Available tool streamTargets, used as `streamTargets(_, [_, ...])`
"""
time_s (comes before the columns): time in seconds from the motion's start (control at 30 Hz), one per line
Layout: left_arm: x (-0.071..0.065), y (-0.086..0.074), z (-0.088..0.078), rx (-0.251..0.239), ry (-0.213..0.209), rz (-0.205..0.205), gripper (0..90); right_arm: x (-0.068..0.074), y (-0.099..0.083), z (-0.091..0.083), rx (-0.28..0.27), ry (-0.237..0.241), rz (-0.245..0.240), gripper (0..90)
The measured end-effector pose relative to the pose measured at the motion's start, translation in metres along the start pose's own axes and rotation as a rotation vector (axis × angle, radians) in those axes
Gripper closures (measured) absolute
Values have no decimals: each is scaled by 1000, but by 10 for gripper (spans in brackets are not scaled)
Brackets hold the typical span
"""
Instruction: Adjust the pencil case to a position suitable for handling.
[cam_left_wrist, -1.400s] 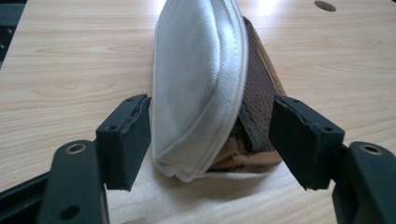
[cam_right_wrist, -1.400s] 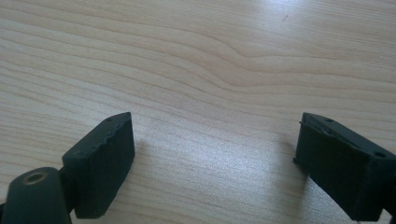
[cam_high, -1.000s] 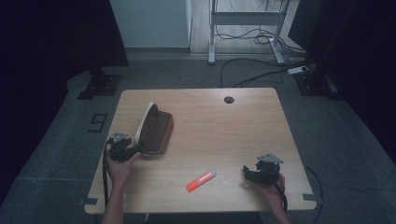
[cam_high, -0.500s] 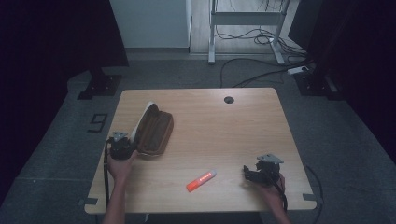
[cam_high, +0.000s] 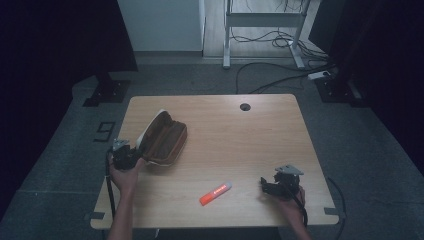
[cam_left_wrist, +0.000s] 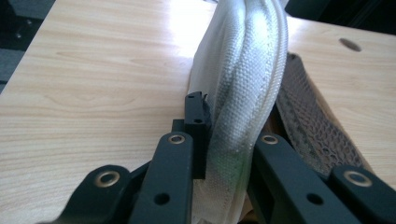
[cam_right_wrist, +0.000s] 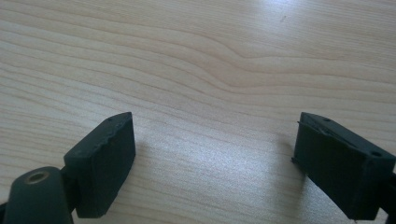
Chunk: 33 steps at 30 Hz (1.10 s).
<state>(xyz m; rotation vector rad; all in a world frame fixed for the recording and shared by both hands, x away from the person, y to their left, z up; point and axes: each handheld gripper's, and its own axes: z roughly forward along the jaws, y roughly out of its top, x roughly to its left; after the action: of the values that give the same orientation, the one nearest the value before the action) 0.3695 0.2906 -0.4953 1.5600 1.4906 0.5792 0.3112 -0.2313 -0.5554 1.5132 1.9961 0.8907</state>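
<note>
**A:** Dim room, wood table (cam_high: 250, 135), cables on the floor behind. What's in hand?

**B:** Pouch (cam_high: 162, 140), open, at the table's left side near the edge. White lid flap (cam_left_wrist: 243, 88) stands up; brown mesh lining (cam_left_wrist: 308, 126) lies beside it. Left gripper (cam_high: 125, 154) has just been closing, w/ the flap between the jaws. Pads are now pinching the flap's near end, cloth bunched between them.

**A:** Right gripper?

**B:** Right gripper (cam_high: 280, 184) is at the near right corner, well apart from the pouch. Its jaws are spread wide over bare wood, nothing between them. Orange marker (cam_high: 216, 193) lies between the two hands, near the front edge, touching neither.

**A:** So the step is?

**B:** Looks like holding the pouch open so the marker can go in. That's my read, not certain.

**A:** How to do it well?

**B:** Keep the pinch firm, but on the flap only. Don't catch the mesh side too or the mouth closes. Flap is soft cloth, so it'll sag or slip if pulled hard. Lift gently, away from the lining, base flat on the table. Then the right gripper takes the marker mid-body, across its short width, and brings it in lengthwise along the pouch.

**A:** Risk?

**B:** Pouch is light; a tug could drag it off the left edge.
</note>
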Motion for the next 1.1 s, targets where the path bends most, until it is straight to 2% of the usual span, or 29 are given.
streamTargets(0.1, [0, 1, -3, -14, -27, -19, 827, 0, 0, 0, 0, 0, 0, 122])
streamTargets(0.37, [-3, 4, -10, -33, -69, -18, 832, 0, 0, 0, 0, 0, 0, 123])
streamTargets(0.57, [-10, 10, -21, -60, -95, 4, 835, 0, 0, 0, 0, 0, 0, 122])
streamTargets(0.77, [-15, 15, -30, -88, -145, 8, 836, 0, 0, 0, 0, 0, 0, 122])
streamTargets(0.83, [-17, 15, -33, -91, -161, 14, 837, 0, 0, 0, 0, 0, 0, 122])
streamTargets(1.1, [-19, 16, -35, -86, -184, 22, 837, 0, 0, 0, 0, 0, 0, 122])
